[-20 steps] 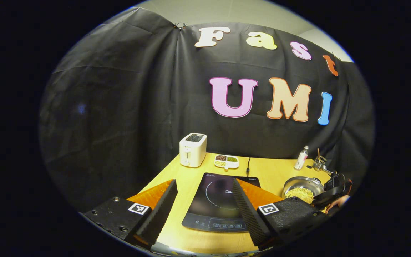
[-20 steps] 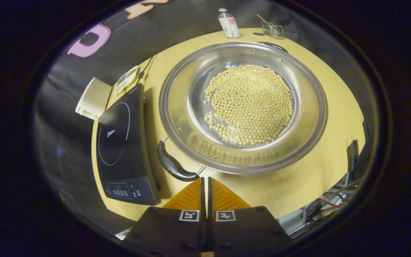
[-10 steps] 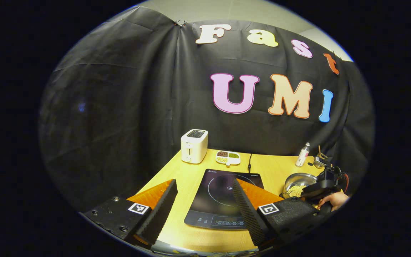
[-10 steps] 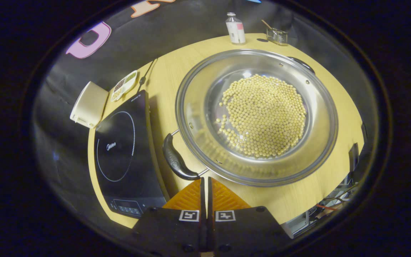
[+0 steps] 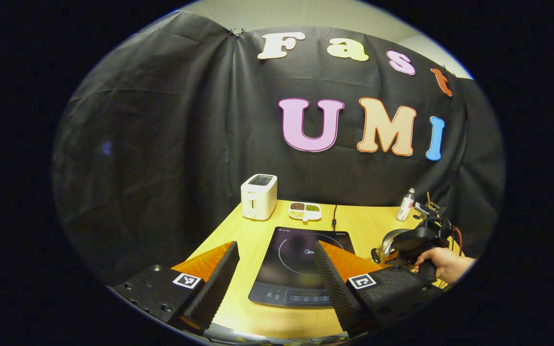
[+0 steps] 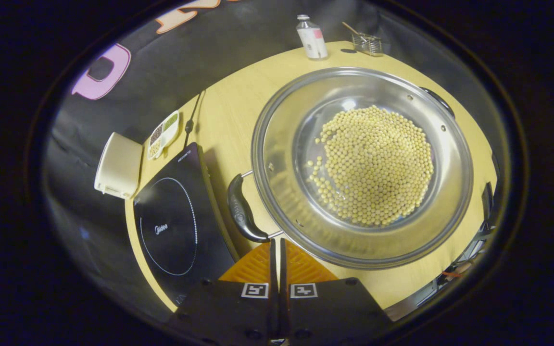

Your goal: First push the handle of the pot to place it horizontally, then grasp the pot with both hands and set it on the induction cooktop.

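Note:
A steel pot (image 6: 277,158) with soybeans (image 6: 378,166) in it stands on the wooden table (image 6: 229,110), right of the black induction cooktop (image 6: 176,226). Its near black handle (image 6: 242,214) faces the cooktop; the far handle (image 6: 438,98) is on the opposite rim. My right gripper (image 6: 277,242) is shut with nothing in it, its tips against the lower end of the near handle. In the left gripper view my left gripper (image 5: 274,246) hangs open over the table's front edge, before the cooktop (image 5: 301,262). There the right gripper (image 5: 416,239) and a hand (image 5: 443,263) hide most of the pot (image 5: 388,242).
A white toaster (image 5: 258,196) and a divided dish of beans (image 5: 305,210) stand at the back left. A small bottle (image 6: 311,37) and a wire holder (image 6: 366,43) are at the back right. The cooktop's cord (image 6: 191,122) runs toward the wall.
The right gripper has pushed the near handle, turning the pot so the handle swung from the lower left to the side facing the cooktop. The left gripper has stayed open, barely moving.

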Action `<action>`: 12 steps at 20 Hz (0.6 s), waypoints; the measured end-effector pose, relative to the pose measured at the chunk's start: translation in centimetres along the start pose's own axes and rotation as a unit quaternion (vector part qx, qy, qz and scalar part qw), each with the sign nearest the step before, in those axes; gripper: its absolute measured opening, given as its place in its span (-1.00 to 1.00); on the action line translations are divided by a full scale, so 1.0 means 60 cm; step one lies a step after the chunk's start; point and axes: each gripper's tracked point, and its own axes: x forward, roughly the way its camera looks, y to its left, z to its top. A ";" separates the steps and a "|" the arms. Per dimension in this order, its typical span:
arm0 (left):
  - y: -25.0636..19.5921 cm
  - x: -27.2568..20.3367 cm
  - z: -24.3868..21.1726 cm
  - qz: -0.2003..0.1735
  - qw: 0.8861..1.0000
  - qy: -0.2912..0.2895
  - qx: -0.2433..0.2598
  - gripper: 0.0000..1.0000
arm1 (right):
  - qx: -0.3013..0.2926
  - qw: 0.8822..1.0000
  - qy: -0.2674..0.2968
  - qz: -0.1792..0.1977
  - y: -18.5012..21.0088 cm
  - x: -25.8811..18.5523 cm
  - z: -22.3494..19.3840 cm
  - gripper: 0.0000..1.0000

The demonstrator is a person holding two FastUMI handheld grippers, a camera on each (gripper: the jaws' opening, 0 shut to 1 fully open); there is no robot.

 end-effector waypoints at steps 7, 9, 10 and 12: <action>-0.019 0.008 -0.002 -0.018 1.000 0.004 -0.003 0.91 | 0.006 1.000 0.001 0.010 0.009 -0.002 0.004 -0.95; -0.021 0.009 -0.004 -0.024 1.000 0.005 -0.001 0.91 | -0.001 1.000 -0.008 0.013 0.006 -0.010 0.005 -0.94; -0.024 0.010 -0.005 -0.028 1.000 0.006 -0.001 0.91 | -0.004 1.000 -0.006 0.020 0.004 -0.017 0.007 -0.85; -0.032 0.011 -0.012 -0.036 0.999 0.011 -0.004 0.91 | -0.010 0.999 -0.008 0.036 0.010 -0.036 0.000 -0.60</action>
